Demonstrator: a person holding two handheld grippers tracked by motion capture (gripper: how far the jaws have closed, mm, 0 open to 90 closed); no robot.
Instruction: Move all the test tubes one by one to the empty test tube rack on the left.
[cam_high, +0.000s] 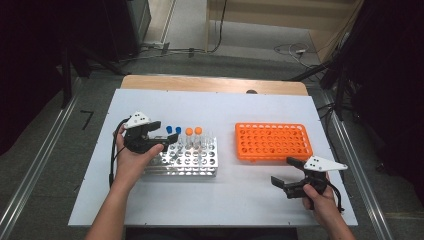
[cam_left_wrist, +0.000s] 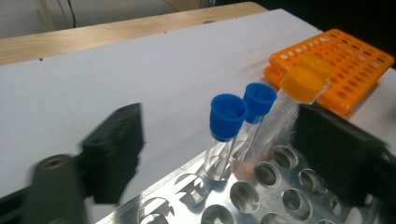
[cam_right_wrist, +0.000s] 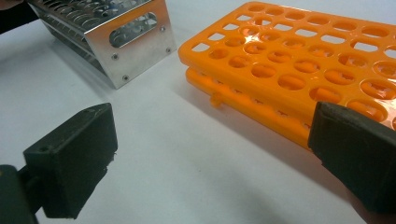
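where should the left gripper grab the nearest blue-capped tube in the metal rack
Grip the blue cap or the clear wall just below it, coming from above with the left gripper open astride it. The tube leans in the metal rack, and a second blue-capped tube crowds it.

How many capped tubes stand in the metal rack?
4: two clear blue-capped tubes at the far left of the silver metal rack, two orange-capped tubes beside them. No others visible.

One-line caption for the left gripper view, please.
Open left gripper framing two blue-capped tubes and an orange-capped tube in the metal rack.
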